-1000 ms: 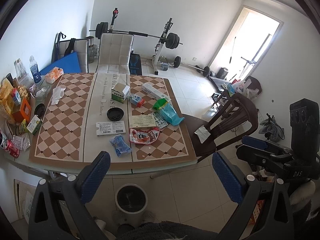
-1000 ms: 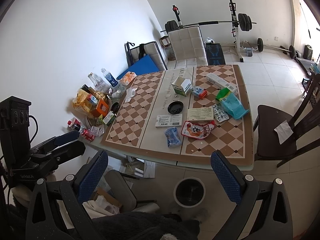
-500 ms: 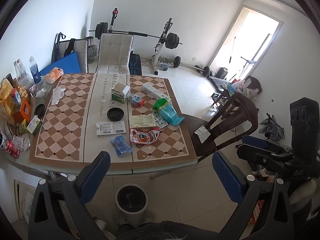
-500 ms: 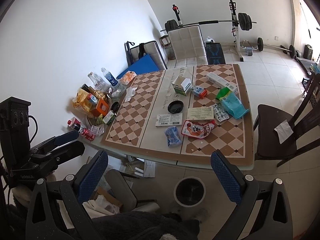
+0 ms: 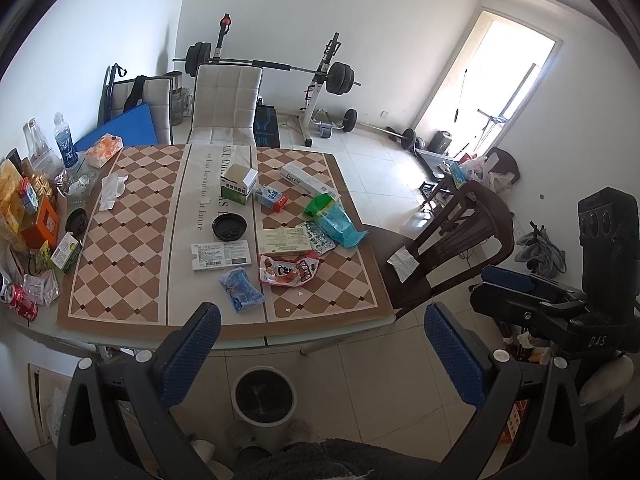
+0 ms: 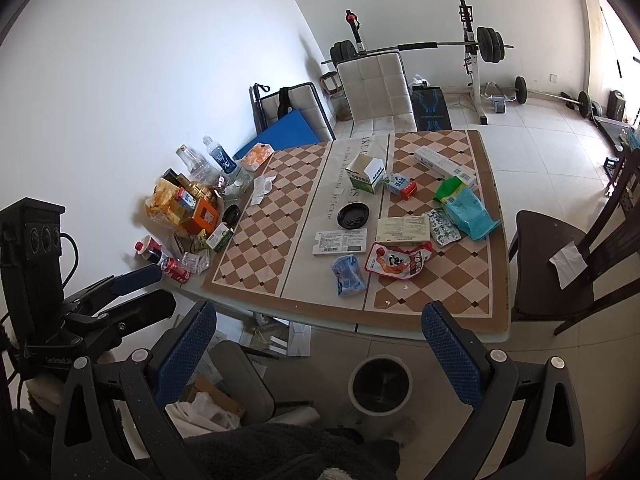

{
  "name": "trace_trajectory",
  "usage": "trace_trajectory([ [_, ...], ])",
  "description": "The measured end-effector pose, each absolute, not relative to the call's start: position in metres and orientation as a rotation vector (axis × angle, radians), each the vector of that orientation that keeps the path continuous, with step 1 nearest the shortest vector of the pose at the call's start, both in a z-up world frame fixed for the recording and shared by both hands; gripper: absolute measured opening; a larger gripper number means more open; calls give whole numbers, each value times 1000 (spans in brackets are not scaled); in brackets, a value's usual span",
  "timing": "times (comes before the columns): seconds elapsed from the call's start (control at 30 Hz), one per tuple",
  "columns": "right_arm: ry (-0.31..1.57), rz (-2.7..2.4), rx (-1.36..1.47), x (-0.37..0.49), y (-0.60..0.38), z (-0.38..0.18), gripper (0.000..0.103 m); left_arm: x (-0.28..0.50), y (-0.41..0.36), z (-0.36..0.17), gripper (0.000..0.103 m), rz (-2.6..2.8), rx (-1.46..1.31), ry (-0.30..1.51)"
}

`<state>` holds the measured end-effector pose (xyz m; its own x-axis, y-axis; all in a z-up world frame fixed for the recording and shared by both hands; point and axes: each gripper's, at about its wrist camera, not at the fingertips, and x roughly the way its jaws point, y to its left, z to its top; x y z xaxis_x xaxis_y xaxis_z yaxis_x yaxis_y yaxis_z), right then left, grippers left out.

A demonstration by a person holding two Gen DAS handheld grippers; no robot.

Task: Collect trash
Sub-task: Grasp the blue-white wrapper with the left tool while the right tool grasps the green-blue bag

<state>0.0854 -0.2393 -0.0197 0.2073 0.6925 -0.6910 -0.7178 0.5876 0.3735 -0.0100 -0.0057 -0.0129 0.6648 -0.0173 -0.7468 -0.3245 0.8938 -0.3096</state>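
Table (image 5: pixel 120 240) trash; toothpaste box (image 5: pixel 308 179) lying diagonally.

The print on the flat white box (image 5: pixel 221 254) is too small to read. At nine o'clock, the red can (image 5: pixel 20 302) is partly edge-cut.

Almost nothing differs from a second ago. In the left wrist view the right gripper (image 5: pixel 516 296) sits a touch higher and further left at the right edge than it did. In the right wrist view the left gripper (image 6: pixel 140 288) shows a similarly slight drift at the left edge, and the counter (image 6: pixel 420 326) with its litter lies a shade lower in the picture. The trash itself lies where it lay; no piece has shifted.
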Motion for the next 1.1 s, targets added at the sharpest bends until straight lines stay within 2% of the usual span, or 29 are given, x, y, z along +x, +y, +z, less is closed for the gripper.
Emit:
trace_trajectory([
  [0.23,958,807,-23,100,-233,-31,103,19,23,-41,103,413,-252,903],
  [0.43,1008,645,-43,144,-217,-71,103,57,70,-102,103,552,-320,995],
  [0.6,1086,615,-164,209,-187,-119,103,89,96,-169,103,643,-461,1137],
  [0.83,1179,607,-310,352,-142,-213,103,134,127,-296,102,801,-802,1359],
  [0.97,1297,642,-368,434,-109,-275,103,158,135,-346,99,846,-943,1389],
  [1.1,1306,634,-507,487,-71,-322,103,175,134,-378,99,869,-1014,1431],
])
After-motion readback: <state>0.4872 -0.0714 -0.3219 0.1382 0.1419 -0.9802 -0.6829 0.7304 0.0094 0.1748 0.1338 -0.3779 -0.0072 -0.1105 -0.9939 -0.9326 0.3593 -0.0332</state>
